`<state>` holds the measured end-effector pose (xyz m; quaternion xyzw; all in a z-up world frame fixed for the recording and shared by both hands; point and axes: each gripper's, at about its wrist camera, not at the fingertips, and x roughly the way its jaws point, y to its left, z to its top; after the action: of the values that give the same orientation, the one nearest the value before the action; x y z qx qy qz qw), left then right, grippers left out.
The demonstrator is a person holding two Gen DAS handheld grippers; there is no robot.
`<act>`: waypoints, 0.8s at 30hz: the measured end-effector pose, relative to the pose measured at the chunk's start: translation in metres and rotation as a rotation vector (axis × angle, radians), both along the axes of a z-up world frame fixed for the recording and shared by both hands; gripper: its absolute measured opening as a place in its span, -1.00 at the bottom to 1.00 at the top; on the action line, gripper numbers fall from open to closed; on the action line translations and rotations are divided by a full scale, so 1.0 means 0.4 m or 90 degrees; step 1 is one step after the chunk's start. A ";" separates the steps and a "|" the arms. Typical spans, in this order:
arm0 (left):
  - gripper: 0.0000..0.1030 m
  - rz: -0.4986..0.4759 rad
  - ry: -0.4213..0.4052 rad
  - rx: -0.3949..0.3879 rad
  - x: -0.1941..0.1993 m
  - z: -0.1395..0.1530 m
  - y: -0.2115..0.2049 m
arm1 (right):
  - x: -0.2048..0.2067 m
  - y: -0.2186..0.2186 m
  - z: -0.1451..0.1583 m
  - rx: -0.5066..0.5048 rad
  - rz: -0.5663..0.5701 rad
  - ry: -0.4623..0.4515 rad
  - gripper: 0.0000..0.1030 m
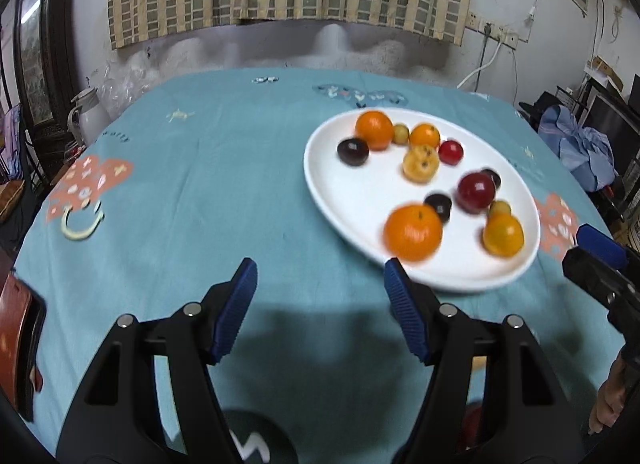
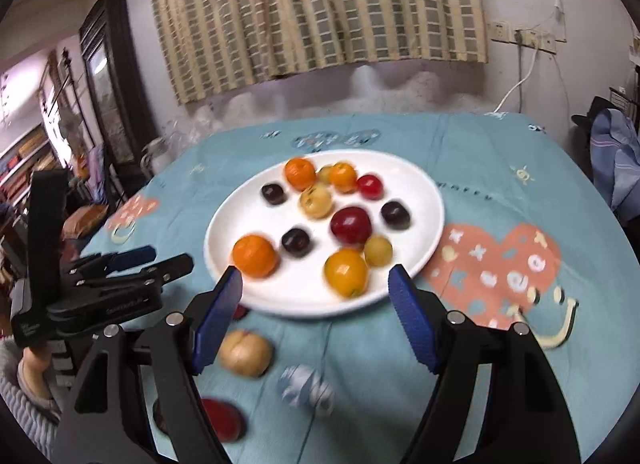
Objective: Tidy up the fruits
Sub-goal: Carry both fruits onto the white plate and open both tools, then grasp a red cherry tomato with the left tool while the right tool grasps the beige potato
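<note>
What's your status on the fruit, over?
Left tongs and right tongs open, empty. White plate loaded with fruit. Peach and a red fruit off the plate, near side. Path clear.

Left tongs and right tongs both gape, empty.

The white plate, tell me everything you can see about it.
The white plate is a large, round, shallow dish, smooth and glossy like ceramic. It sits flat on the blue patterned tablecloth, toward the far middle of the table. On it lie about a dozen small fruits: oranges, dark plums, red ones and yellowish ones, scattered loosely. Neither gripper touches it. Other pieces lie on the cloth off its near edge.
</note>
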<state>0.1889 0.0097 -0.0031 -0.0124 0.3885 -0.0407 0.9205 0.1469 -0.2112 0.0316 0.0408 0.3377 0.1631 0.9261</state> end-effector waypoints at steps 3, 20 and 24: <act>0.30 -0.017 0.005 0.006 -0.026 -0.010 -0.014 | -0.028 0.024 -0.017 -0.007 0.034 0.015 0.47; 0.33 -0.083 0.013 0.037 -0.006 -0.038 -0.092 | -0.052 0.108 -0.097 -0.086 0.123 0.066 0.47; 0.33 -0.114 0.005 0.067 -0.013 -0.046 -0.129 | -0.051 0.109 -0.098 -0.087 0.124 0.068 0.47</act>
<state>0.1836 -0.0420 -0.0216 0.0704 0.3935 -0.1026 0.9109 0.1266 -0.1674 -0.0075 -0.0463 0.3992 0.2263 0.8873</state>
